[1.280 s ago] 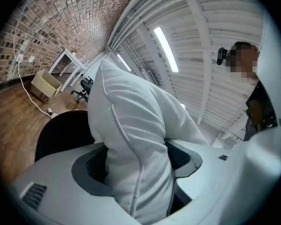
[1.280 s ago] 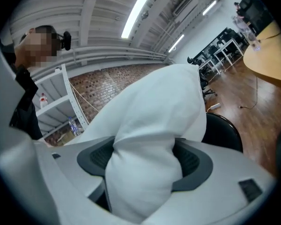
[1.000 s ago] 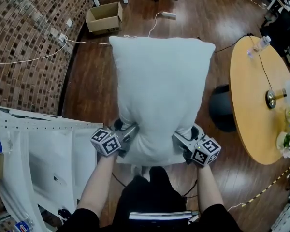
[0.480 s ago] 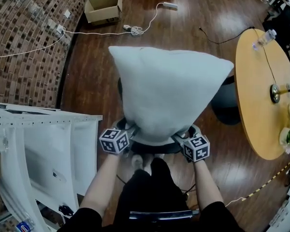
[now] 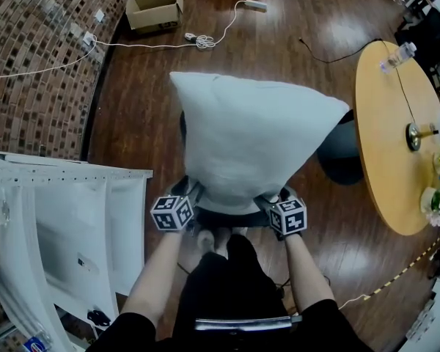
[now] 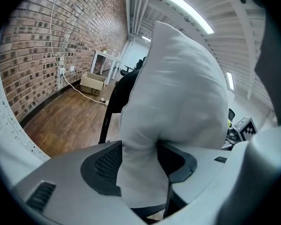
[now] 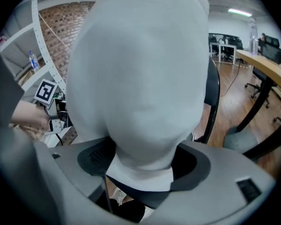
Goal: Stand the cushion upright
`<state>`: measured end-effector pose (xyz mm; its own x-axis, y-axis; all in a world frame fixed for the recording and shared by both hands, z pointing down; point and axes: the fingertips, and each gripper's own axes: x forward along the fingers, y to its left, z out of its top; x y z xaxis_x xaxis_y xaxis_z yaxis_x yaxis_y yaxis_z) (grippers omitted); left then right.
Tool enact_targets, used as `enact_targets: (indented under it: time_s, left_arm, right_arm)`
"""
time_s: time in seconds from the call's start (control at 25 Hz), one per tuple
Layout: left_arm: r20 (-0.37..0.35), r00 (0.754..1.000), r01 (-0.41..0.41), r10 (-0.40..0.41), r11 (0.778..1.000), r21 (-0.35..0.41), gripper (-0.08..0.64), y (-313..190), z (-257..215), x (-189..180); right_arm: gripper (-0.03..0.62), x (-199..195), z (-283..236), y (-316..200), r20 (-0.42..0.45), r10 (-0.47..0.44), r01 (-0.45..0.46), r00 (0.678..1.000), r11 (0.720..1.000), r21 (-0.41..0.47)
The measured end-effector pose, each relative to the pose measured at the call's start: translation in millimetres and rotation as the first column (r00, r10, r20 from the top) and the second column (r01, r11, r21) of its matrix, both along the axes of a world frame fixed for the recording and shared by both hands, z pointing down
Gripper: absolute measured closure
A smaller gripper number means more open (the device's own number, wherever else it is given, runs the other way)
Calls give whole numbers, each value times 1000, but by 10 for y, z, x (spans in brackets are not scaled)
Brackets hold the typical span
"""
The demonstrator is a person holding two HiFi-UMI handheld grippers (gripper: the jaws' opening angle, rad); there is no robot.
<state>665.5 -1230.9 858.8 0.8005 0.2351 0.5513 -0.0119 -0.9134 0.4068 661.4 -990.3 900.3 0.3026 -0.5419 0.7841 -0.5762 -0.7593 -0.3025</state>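
A plump white cushion (image 5: 257,145) stands on end over a black chair (image 5: 227,220), its top edge toward the head camera. My left gripper (image 5: 198,196) pinches its lower left corner, and the jaws are closing on the fabric bunched between them (image 6: 140,168). At the lower right corner, my right gripper (image 5: 268,200) is shut on the cushion (image 7: 140,88), which bulges above the pads. The chair's backrest (image 6: 116,97) rises behind the cushion. The cushion's bottom edge is hidden behind the grippers.
A round wooden table (image 5: 396,145) with a bottle (image 5: 396,59) and flowers stands at the right, its dark base (image 5: 341,160) close to the chair. A white metal rack (image 5: 66,218) is at the left. A cardboard box (image 5: 155,7) and cables lie by the brick wall.
Both grippers have come down with the cushion and tipped it, so its top edge now faces up instead of its broad face. Both holds on the corners remain.
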Motion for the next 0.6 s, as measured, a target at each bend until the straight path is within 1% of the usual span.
enact_targets:
  time_s: [0.12, 0.24, 0.28, 0.32, 0.4, 0.44, 0.48, 0.52, 0.56, 0.6]
  left_arm:
    - [-17, 1000, 5, -6, 999, -36, 322, -141, -82, -152]
    - [-32, 999, -18, 15, 995, -98, 331, -227, -227, -376]
    - [-34, 999, -24, 21, 993, -112, 348, -265, -287, -476]
    - [-37, 999, -28, 24, 992, -122, 350, -308, -360, -573]
    - [-60, 997, -48, 40, 988, -144, 406, -357, -571, -703]
    - [-81, 995, -71, 59, 985, -155, 408, -347, -709, -724]
    - [-106, 991, -97, 81, 983, -157, 408, -317, -866, -730]
    - [-135, 985, -124, 104, 981, -151, 438, -274, -1038, -735]
    - [-170, 977, -151, 126, 978, -142, 472, -224, -1221, -747]
    - [-213, 966, -179, 148, 975, -135, 491, -171, -1403, -764]
  right_arm:
    - [235, -98, -75, 86, -1, 27, -27, 1000, 1000, -7]
    - [242, -231, -326, 197, -31, 63, -63, 998, 998, -2]
    - [243, -289, -440, 211, -45, 75, -74, 996, 997, 12]
    - [246, -342, -574, 212, -59, 95, -93, 994, 995, 39]
    - [311, -418, -921, 207, -102, 169, -154, 980, 978, 139]
    - [354, -437, -1132, 213, -139, 215, -185, 967, 962, 202]
    - [421, -456, -1361, 220, -183, 255, -203, 950, 944, 261]
    - [468, -492, -1586, 216, -228, 279, -204, 933, 930, 306]
    - [506, -551, -1778, 203, -266, 289, -194, 920, 923, 333]
    - [559, -625, -1919, 184, -290, 291, -182, 912, 919, 350]
